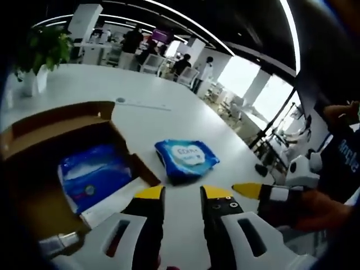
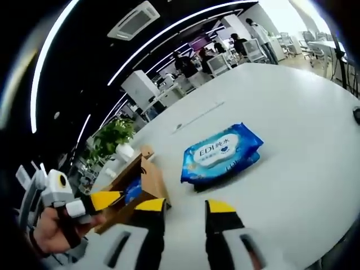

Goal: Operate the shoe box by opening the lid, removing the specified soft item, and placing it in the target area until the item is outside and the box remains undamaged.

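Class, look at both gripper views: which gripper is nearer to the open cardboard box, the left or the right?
The left gripper: the cardboard box lies right beside its jaws. In the right gripper view it reaches the box, while the right gripper hovers nearer the blue wipes pack on the table.

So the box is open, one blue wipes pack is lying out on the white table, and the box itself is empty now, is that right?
Not quite. The box is open and one blue wipes pack lies out on the white table, but the box is not empty: the left gripper view shows a second blue pack inside it.
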{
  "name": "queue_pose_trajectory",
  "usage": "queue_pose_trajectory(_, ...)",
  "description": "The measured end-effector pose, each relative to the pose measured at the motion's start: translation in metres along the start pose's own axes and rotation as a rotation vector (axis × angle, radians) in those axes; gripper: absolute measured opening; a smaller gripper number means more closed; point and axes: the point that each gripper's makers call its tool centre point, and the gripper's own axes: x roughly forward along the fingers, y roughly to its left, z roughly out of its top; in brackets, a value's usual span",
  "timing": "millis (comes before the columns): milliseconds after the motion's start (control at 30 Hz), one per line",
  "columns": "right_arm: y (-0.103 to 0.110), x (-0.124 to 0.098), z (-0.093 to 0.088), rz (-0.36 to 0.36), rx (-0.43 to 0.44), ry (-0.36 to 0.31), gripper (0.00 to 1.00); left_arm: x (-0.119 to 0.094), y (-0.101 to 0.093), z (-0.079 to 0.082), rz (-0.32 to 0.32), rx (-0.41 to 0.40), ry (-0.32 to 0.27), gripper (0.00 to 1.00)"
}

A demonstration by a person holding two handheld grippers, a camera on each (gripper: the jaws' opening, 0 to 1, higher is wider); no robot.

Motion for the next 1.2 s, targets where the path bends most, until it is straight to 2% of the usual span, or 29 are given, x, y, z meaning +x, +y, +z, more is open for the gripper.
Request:
queue_pose_trajectory(233, 0.010, 0.003, -0.009, 0.026, 0.009, 0.024, 0.26, -0.013, 0.013, -0.001, 0.029, -0.006, -0.014, 0.23)
queue_pose_trajectory(433, 0.019, 0.005, -0.016, 0.049, -0.008, 0.053, 0.29, -0.027, 0.025, -0.005, 0.046, -0.053, -0.036, 0.24)
queue_pose_trajectory(500, 0.020, 0.004, -0.016, 0.057, -0.001, 0.058, 0.32, -0.033, 0.028, -0.005, 0.059, -0.052, -0.047, 0.23)
queue_pose_trajectory(733, 0.017, -0.001, -0.013, 0.054, -0.015, 0.056, 0.33, -0.046, 0.039, 0.001, 0.088, -0.056, -0.081, 0.24)
queue_pose_trajectory(1033, 0.012, -0.005, -0.012, 0.045, 0.000, 0.050, 0.33, -0.051, 0.043, -0.002, 0.104, -0.053, -0.083, 0.26)
queue_pose_trajectory(1133, 0.015, -0.004, -0.014, 0.047, 0.005, 0.059, 0.33, -0.052, 0.046, 0.002, 0.092, -0.108, -0.100, 0.27)
queue_pose_trajectory(1200, 0.018, -0.003, -0.016, 0.055, -0.006, 0.066, 0.34, -0.054, 0.048, 0.003, 0.103, -0.093, -0.101, 0.28)
